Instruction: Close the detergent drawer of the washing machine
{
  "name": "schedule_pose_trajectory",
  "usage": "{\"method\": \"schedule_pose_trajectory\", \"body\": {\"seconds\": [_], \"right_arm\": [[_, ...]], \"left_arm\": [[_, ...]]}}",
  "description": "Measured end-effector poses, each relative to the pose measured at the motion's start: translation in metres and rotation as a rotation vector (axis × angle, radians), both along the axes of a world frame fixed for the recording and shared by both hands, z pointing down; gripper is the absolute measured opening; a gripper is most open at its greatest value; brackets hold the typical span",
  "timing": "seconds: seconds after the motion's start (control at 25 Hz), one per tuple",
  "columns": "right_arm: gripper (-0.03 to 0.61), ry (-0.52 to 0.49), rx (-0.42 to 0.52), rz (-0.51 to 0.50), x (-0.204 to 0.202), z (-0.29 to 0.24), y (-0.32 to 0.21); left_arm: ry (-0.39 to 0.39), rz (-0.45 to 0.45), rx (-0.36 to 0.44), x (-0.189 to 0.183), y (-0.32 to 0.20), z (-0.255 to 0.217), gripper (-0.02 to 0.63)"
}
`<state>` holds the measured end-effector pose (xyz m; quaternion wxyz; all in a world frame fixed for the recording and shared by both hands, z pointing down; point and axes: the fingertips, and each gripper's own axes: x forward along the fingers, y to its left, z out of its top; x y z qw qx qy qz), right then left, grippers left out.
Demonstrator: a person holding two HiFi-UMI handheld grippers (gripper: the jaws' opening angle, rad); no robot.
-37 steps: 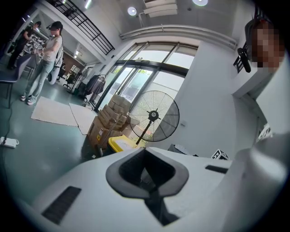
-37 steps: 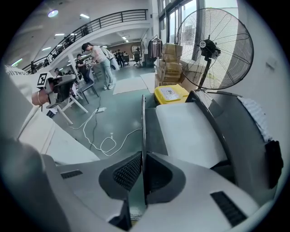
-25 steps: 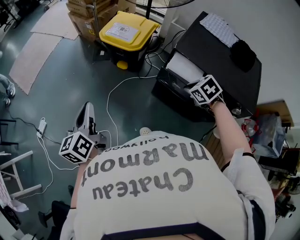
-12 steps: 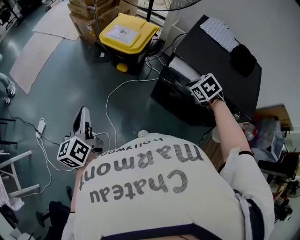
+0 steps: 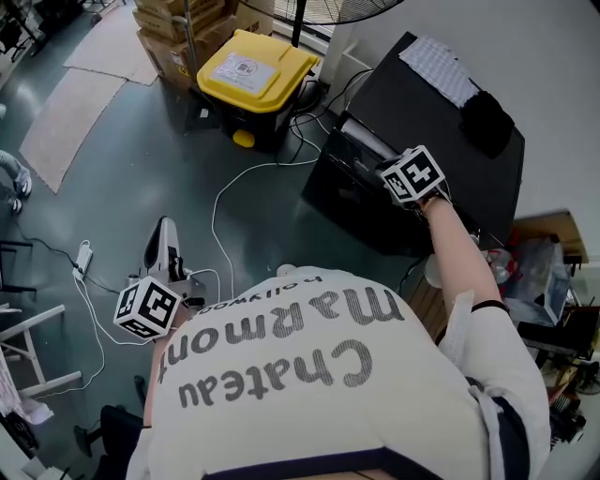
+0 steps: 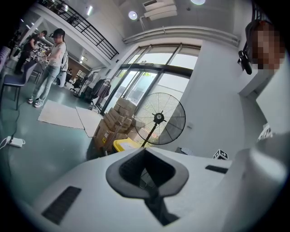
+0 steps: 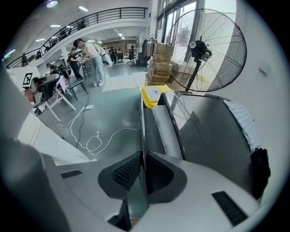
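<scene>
The black washing machine [image 5: 441, 131] stands at the upper right of the head view. Its detergent drawer [image 5: 361, 139] sticks out only a little, showing a narrow silver strip. My right gripper [image 5: 377, 174] points steeply down at the drawer's front. In the right gripper view the thin edge of the drawer front [image 7: 141, 131] runs between the pads of my right gripper [image 7: 141, 157]; the jaws are opening around it. My left gripper [image 5: 166, 232] hangs low over the floor at the left, far from the machine. Seen in the left gripper view, my left gripper [image 6: 146, 152] is shut on nothing.
A black bin with a yellow lid [image 5: 255, 66] and cardboard boxes [image 5: 178, 28] stand beyond the machine. A white cable [image 5: 220, 202] and a power strip [image 5: 82, 255] lie on the floor. A standing fan [image 7: 208, 50] is behind the machine; a dark cloth [image 5: 486, 108] lies on top.
The drawer has slid into the machine: its white inside no longer shows. My right gripper moved with it toward the machine. The left gripper stayed in place.
</scene>
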<state>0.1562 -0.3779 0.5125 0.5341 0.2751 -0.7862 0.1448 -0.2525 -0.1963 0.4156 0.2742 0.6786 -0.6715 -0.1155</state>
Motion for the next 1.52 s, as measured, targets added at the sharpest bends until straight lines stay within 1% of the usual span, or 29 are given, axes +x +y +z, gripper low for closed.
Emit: {"method": "schedule_pose_trajectory", "body": {"seconds": [0.24, 0.4, 0.56, 0.68, 0.8, 0.88, 0.96, 1.04, 1.08, 1.16, 1.36, 1.44, 1.52], "right_arm": [[0.077, 0.060, 0.061, 0.010, 0.001, 0.000, -0.003], [0.089, 0.100, 0.137, 0.020, 0.001, -0.002, -0.005], [0.102, 0.110, 0.215, 0.046, 0.002, -0.004, -0.009], [0.119, 0.158, 0.250, 0.069, 0.008, -0.001, -0.005], [0.156, 0.204, 0.324, 0.073, 0.010, -0.002, -0.007], [0.158, 0.252, 0.398, 0.061, 0.011, -0.004, -0.010], [0.150, 0.313, 0.493, 0.058, 0.018, -0.007, -0.019], [0.137, 0.357, 0.555, 0.059, 0.024, -0.007, -0.030], [0.118, 0.375, 0.571, 0.053, 0.025, -0.007, -0.033], [0.118, 0.396, 0.587, 0.040, 0.024, -0.006, -0.035], [0.126, 0.403, 0.603, 0.036, 0.023, -0.007, -0.037], [0.127, 0.403, 0.618, 0.052, 0.023, -0.004, -0.037], [0.126, 0.383, 0.632, 0.110, 0.027, -0.003, -0.035]], "left_arm": [[0.003, 0.000, -0.009, 0.000, -0.004, 0.002, 0.008], [0.001, 0.004, -0.007, 0.001, -0.006, -0.001, 0.008], [-0.003, 0.010, -0.006, 0.002, -0.008, -0.001, 0.008], [-0.005, 0.013, -0.006, 0.002, -0.006, -0.002, 0.008], [-0.009, 0.016, -0.007, 0.001, -0.005, -0.004, 0.008], [-0.012, 0.017, -0.007, 0.001, -0.004, -0.005, 0.008], [-0.015, 0.019, -0.008, 0.000, -0.003, -0.006, 0.008], [-0.019, 0.017, -0.012, -0.002, -0.001, -0.006, 0.008], [-0.020, 0.013, -0.013, -0.003, 0.000, -0.005, 0.008], [-0.018, 0.007, -0.015, -0.004, 0.002, -0.004, 0.008], [-0.019, 0.005, -0.017, -0.008, 0.004, -0.005, 0.008], [-0.014, 0.006, -0.022, -0.008, 0.004, -0.002, 0.008], [-0.003, 0.013, -0.034, -0.008, 0.005, 0.003, 0.008]]}}
